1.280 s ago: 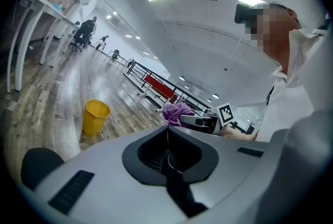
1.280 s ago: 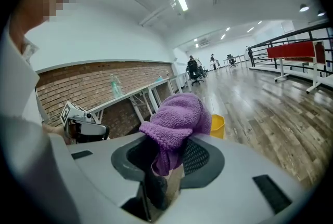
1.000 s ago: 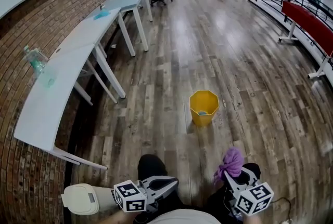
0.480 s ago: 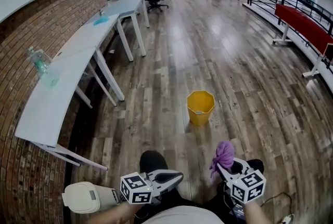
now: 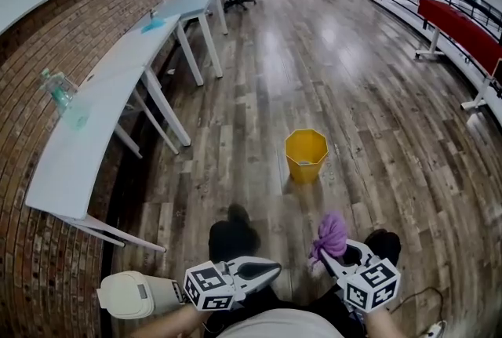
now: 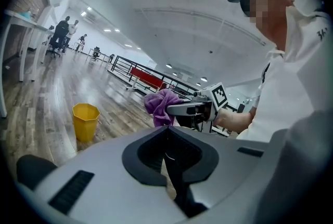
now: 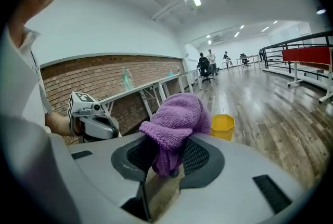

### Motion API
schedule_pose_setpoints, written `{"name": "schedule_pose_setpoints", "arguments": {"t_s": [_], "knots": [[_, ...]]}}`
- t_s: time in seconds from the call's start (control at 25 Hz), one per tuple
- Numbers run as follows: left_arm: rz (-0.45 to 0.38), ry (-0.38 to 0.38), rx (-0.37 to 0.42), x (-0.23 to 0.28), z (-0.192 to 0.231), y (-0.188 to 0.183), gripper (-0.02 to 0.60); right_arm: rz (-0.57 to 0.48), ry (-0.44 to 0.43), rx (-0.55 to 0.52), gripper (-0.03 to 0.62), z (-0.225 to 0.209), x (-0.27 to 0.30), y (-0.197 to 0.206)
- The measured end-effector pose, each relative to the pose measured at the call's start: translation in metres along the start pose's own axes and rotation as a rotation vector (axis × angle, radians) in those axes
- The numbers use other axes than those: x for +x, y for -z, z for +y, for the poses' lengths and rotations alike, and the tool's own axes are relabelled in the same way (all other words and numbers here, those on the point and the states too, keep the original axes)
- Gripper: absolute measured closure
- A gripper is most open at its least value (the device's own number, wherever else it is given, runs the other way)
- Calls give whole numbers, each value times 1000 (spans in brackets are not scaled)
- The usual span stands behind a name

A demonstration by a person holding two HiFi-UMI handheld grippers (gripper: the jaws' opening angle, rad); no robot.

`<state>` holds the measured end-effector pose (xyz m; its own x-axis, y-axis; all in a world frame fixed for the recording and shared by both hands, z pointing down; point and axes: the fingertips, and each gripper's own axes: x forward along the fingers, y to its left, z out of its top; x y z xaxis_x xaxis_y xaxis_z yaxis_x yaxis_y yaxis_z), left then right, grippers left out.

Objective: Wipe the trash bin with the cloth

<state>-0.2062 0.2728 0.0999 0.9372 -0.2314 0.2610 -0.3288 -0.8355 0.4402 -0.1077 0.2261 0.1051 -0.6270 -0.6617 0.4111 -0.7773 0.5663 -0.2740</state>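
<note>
- Over the last second the right tool [image 5: 324, 254] and its cloth [image 5: 330, 230] drift slightly left, nearer the left tool [image 5: 273, 269]. The yellow bin [image 5: 306, 156] keeps its spot on the floor [image 5: 376, 117], well ahead of both.
- My reading is that this is only the approach. The cloth is well apart from the bin, so no wiping has begun.
- The right tool clamps the purple cloth, which bunches up above its jaws. The left tool's jaws are together with nothing between them.
- Both tools hang low, close to the person's body and side by side. They point forward and a little downward, toward the bin.
</note>
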Motion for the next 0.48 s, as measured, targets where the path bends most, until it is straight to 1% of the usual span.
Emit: {"name": "schedule_pose_setpoints", "arguments": {"t_s": [0.08,0.2,0.36,0.48], "knots": [[-21,-11,-37,-4,9,-3,577,4,3,-5,477,-3,4,-1],[-56,-48,-94,-9,30,-9,575,7,17,-4,477,-16,9,-3],[-86,-83,-98,-13,43,-25,575,5,33,-13,477,-32,11,-14],[-100,-111,-109,-16,48,-28,575,2,35,-17,477,-38,9,-21]]}}
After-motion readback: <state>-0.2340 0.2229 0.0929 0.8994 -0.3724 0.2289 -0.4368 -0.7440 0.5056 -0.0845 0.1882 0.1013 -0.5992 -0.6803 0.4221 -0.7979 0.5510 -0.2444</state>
